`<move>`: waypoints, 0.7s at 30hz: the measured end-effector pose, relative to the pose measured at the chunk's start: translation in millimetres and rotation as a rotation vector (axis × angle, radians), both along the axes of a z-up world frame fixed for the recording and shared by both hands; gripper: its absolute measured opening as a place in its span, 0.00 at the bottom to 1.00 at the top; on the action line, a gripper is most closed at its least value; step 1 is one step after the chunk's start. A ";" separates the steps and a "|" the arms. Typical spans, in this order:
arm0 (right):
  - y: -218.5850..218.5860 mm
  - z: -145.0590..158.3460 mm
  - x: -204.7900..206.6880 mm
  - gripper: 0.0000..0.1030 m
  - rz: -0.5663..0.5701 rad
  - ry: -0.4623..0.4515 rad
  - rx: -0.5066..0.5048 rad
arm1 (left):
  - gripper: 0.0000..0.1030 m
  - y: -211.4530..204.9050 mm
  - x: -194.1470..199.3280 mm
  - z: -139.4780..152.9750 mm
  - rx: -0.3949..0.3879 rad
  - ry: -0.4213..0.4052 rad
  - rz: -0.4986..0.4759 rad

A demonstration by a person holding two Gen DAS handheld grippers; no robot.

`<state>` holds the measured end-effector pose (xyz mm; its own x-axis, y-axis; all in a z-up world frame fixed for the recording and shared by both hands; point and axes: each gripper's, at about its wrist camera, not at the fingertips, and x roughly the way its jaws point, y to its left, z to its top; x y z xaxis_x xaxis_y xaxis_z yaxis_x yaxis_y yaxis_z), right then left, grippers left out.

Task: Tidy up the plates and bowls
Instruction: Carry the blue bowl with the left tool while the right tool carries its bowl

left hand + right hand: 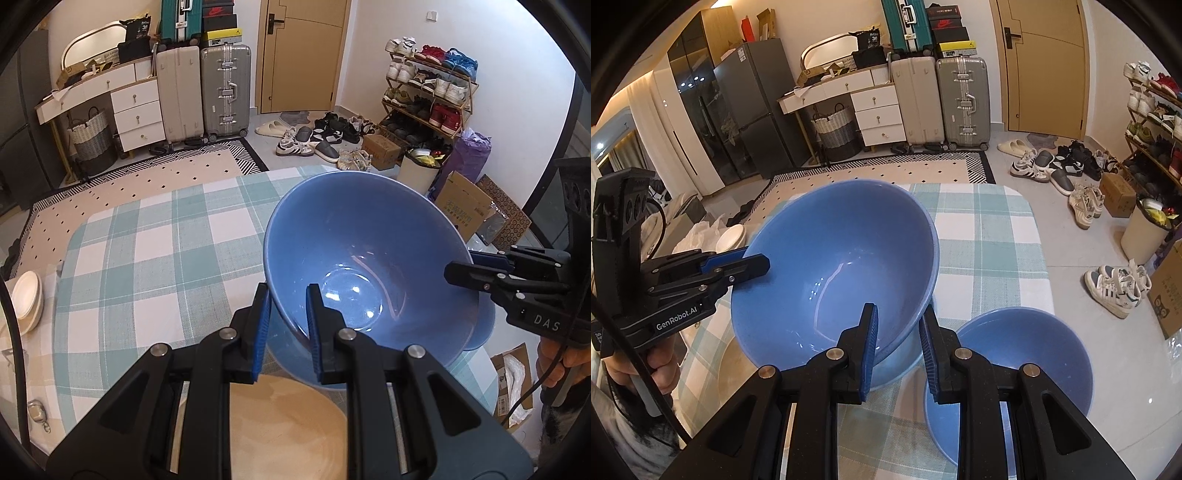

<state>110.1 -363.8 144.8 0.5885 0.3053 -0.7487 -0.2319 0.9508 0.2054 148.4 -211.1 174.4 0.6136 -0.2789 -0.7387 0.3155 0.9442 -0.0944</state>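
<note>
writing: "DAS" on right gripper (458,275); "GenRobot.AI" on left gripper (757,264)
blue bowls: 3
grip: both clamp tilted bowl (842,266) rim

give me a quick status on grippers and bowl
Left gripper and right gripper both clamped on big blue bowl rim, bowl tilted. Smaller blue bowl alongside. Nothing blocking.

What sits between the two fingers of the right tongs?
The rim wall of the large blue bowl: in the right wrist view one finger lies inside it, the other outside. The smaller blue bowl stands apart, to the right.
</note>
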 end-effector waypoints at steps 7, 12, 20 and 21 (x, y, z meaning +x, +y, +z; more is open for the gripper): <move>4.5 -11.8 3.5 0.23 0.013 0.015 -0.002 | 0.15 3.5 0.9 -16.1 0.002 0.011 0.011; 3.2 -22.5 7.7 0.23 0.020 0.033 -0.005 | 0.15 6.5 4.0 -31.7 -0.001 0.023 0.012; 4.0 -42.5 11.0 0.23 0.035 0.055 -0.014 | 0.15 10.6 13.0 -57.0 0.010 0.038 0.016; 4.5 -44.6 11.4 0.23 0.035 0.056 -0.019 | 0.15 10.3 14.1 -60.4 0.014 0.040 0.015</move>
